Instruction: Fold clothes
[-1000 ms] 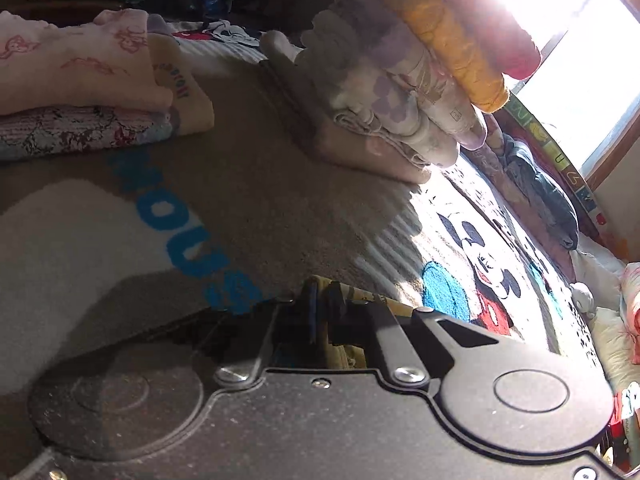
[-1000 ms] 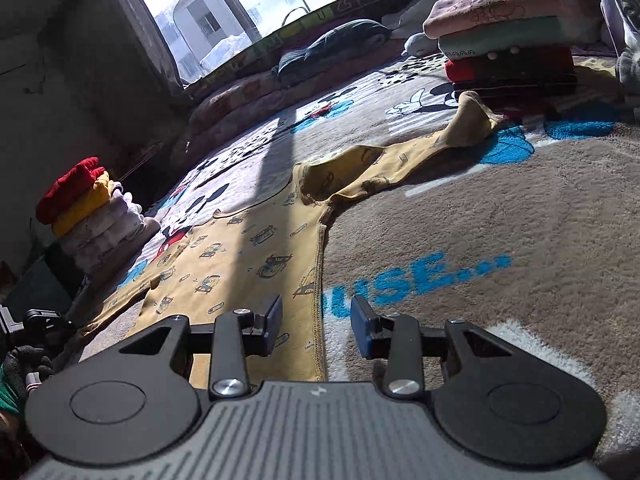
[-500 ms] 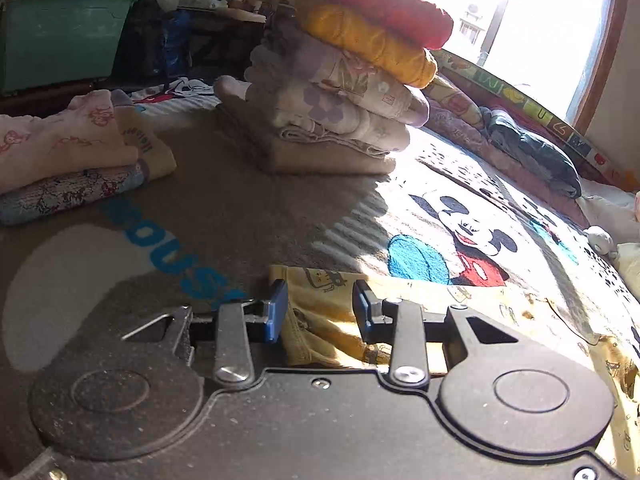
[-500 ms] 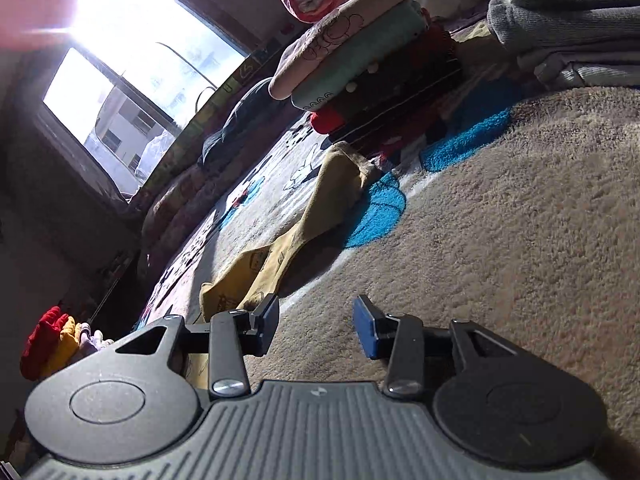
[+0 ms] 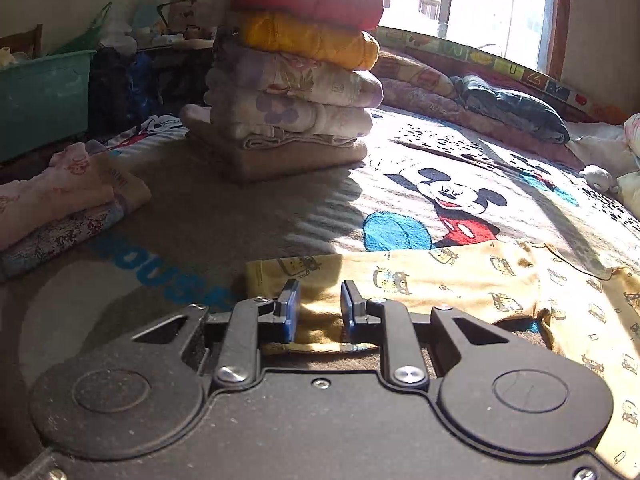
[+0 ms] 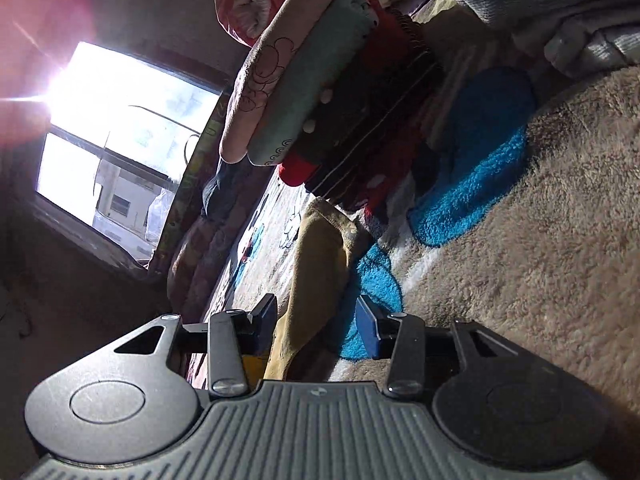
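A yellow top printed with small cars (image 5: 500,280) lies spread on a Mickey Mouse blanket (image 5: 452,196). One sleeve stretches left, and its cuff (image 5: 296,268) ends just ahead of my left gripper (image 5: 318,312). That gripper is open, and its blue-padded fingers (image 5: 289,309) straddle the sleeve's near edge without pinching it. In the right wrist view, which is strongly tilted, the other yellow sleeve (image 6: 320,264) runs from a clothes stack down between the fingers of my right gripper (image 6: 316,326). This one is open too, low over the blanket.
A tall stack of folded clothes (image 5: 296,80) stands behind the left sleeve, and a low folded pile (image 5: 60,196) sits at the left. A green bin (image 5: 40,92) is beyond. A second folded stack (image 6: 332,92) and grey knitwear (image 6: 540,0) sit near the right sleeve's end.
My left gripper, shut on yellow fabric a second ago, has opened and drawn back, leaving the sleeve flat. My right gripper has tilted and moved from the hem to the far sleeve.
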The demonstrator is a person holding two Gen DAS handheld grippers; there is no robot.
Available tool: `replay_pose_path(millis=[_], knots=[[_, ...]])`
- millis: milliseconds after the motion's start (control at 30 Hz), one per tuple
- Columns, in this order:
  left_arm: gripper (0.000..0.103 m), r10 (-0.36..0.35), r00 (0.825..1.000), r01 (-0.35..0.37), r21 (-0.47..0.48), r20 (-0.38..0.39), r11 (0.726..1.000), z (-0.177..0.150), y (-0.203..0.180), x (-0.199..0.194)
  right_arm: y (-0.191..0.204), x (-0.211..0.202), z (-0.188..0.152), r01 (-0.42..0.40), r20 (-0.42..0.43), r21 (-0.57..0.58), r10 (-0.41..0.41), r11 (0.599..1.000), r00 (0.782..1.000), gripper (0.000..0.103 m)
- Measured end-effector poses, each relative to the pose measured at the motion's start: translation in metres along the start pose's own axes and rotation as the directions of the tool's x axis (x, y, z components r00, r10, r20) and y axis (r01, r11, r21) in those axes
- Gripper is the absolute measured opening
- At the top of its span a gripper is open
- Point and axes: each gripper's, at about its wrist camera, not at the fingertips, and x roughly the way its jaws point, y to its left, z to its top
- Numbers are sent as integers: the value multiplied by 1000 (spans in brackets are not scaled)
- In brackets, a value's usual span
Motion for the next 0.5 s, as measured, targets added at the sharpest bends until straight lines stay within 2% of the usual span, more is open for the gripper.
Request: replay_pose_path(millis=[100,167,267,367,500], knots=[[22,11,993,-13,-15,-116,1000,-9,5,23,2,6,7,14,23,-24,-13,1000,1000,48],[23,2,996,-5,-35,-84,999,-2,-1,14,-1,8,12,13,38,-10,-12,1000,999,48],[38,-48,998,47,-23,-33,999,5,-20,4,-12,12,24,-10,66,45,7,999,998,48],[39,-86,996,86,-2,-32,996,4,-39,4,-19,19,35,-25,83,71,19,997,996,47],[39,-117,992,117,-9,-48,993,1,-53,9,-20,34,44,-29,46,49,27,998,999,47]])
